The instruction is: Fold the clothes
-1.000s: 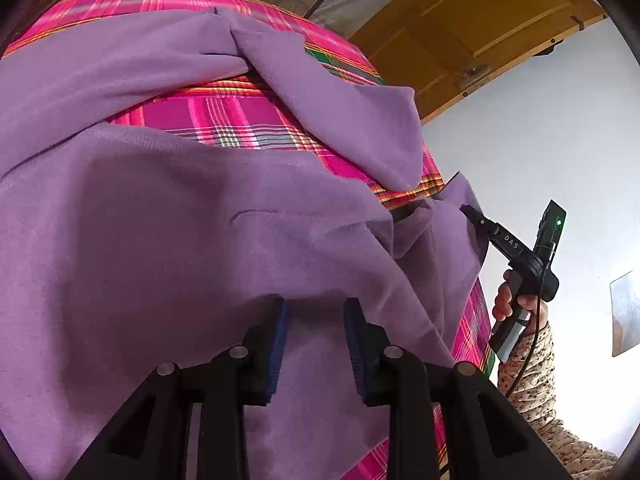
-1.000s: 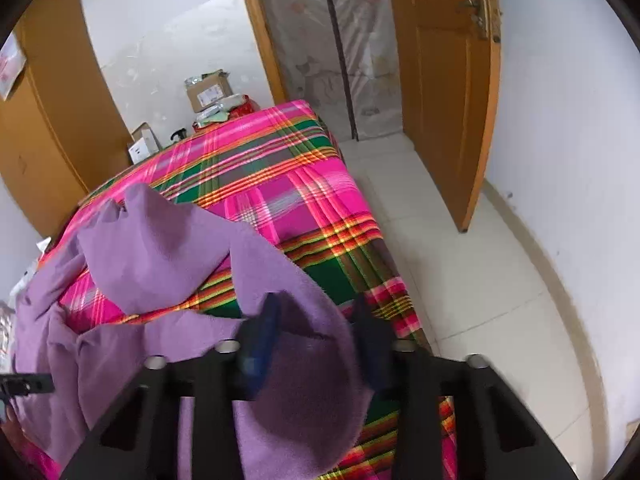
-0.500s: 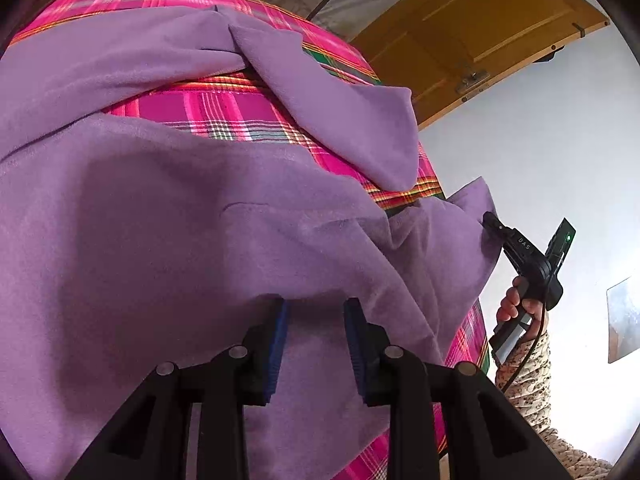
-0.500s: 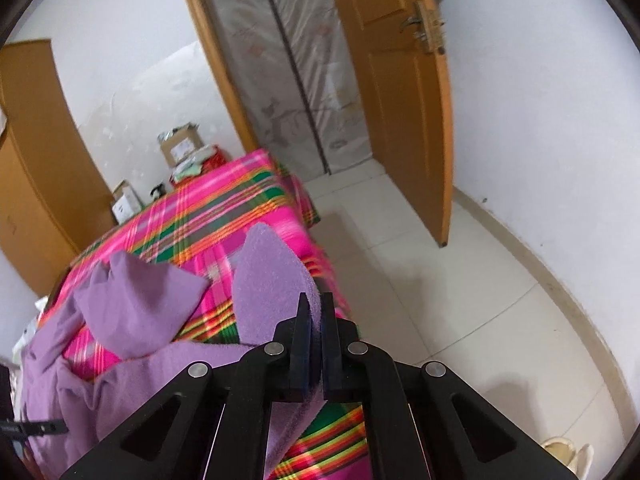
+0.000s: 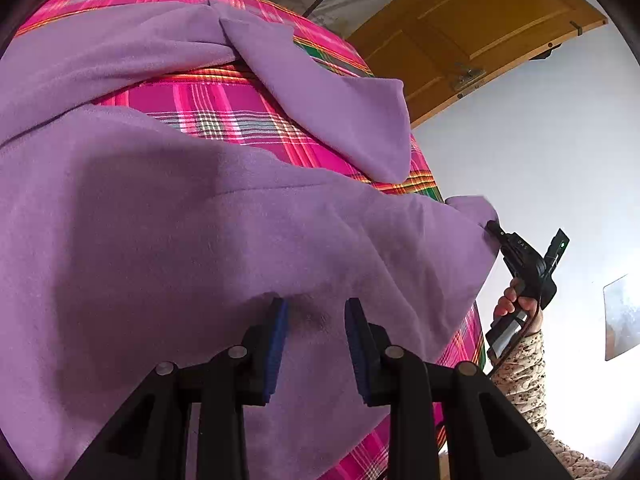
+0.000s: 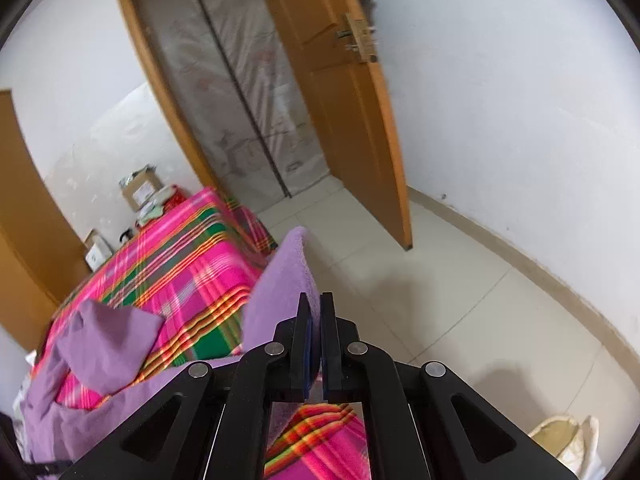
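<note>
A purple fleece garment (image 5: 168, 240) lies spread over a bed with a pink plaid cover (image 5: 224, 112); one sleeve (image 5: 340, 112) is folded across it. My left gripper (image 5: 316, 312) points down at the garment's near part. Its blue pads (image 5: 280, 320) stand apart, tips on the fleece, which puckers a little between them. My right gripper (image 6: 316, 304) is shut on a corner of the garment (image 6: 286, 280) and holds it up beyond the bed's edge. The left wrist view shows that gripper (image 5: 491, 227) at the right, in a hand (image 5: 516, 304), pinching the stretched corner.
An open wooden door (image 6: 352, 128) and a plastic-covered doorway (image 6: 240, 92) stand beyond the bed. Pale floor tiles (image 6: 460, 312) lie to the bed's right. Cardboard boxes (image 6: 140, 192) sit at the bed's far end. A pale bag (image 6: 568, 440) lies on the floor.
The right gripper shut on the garment's corner, then drew it out past the bed's edge while rolling. The fleece between both grippers is stretched tighter. The left gripper kept still.
</note>
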The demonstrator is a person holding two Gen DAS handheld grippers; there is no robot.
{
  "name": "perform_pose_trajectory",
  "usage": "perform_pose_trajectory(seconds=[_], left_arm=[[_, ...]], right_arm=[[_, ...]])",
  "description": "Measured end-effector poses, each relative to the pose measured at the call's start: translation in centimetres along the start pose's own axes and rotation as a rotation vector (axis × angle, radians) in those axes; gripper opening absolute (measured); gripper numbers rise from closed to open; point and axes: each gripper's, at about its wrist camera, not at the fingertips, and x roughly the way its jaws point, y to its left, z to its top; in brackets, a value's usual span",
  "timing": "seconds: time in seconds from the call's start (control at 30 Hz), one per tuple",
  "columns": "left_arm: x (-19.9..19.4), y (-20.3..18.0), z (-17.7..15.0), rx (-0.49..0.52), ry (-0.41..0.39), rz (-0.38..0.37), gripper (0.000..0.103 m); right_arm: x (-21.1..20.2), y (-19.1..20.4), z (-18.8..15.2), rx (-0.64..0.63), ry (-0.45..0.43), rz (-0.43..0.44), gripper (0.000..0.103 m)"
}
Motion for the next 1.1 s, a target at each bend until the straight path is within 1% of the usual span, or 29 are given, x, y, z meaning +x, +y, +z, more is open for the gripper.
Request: perform_pose_trajectory(seconds=[0.3, 0.4, 0.47, 0.6, 0.77, 0.87, 0.93, 1.0, 1.1], left_arm=[[0.3, -0.5, 0.1, 0.002, 0.012, -0.007, 0.03], [0.2, -0.6, 0.4, 0.001, 0.014, -0.008, 0.03], [0.1, -0.6, 0.7, -0.002, 0.012, -0.009, 0.03], [-1.1, -0.3, 2.0, 0.0, -0.028, 0.018, 0.03], [-2.0, 0.9, 3.8, -0.028, -0.067, 0.052, 0.03], [-1.9, 1.6, 4.7, -0.035, -0.067, 0.06, 0.03], [-1.6, 2.1, 5.4, -0.068, -0.063, 0.069, 0.03], [-1.4, 2.3, 6.1, -0.084, -0.063, 0.045, 0.03], [-0.3, 2.3, 6.9, -0.089, -0.026, 0.027, 0.03]], right_arm=[[-0.2, -2.3, -0.5, 0.046, 0.008, -0.042, 0.003], [-0.1, -3.1, -0.9, 0.068, 0.027, -0.049, 0.003], [0.3, -3.5, -1.4, 0.071, 0.057, -0.087, 0.003], [1.1, -4.3, -1.8, 0.098, 0.1, -0.108, 0.003], [1.1, -4.2, -1.9, 0.085, 0.105, -0.137, 0.003], [1.5, -4.2, -2.3, 0.076, 0.147, -0.141, 0.003], [1.5, -4.2, -2.3, 0.084, 0.147, -0.146, 0.005], [1.3, -4.2, -2.3, 0.089, 0.152, -0.152, 0.006], [1.0, -3.5, -2.2, 0.063, 0.161, -0.161, 0.007]])
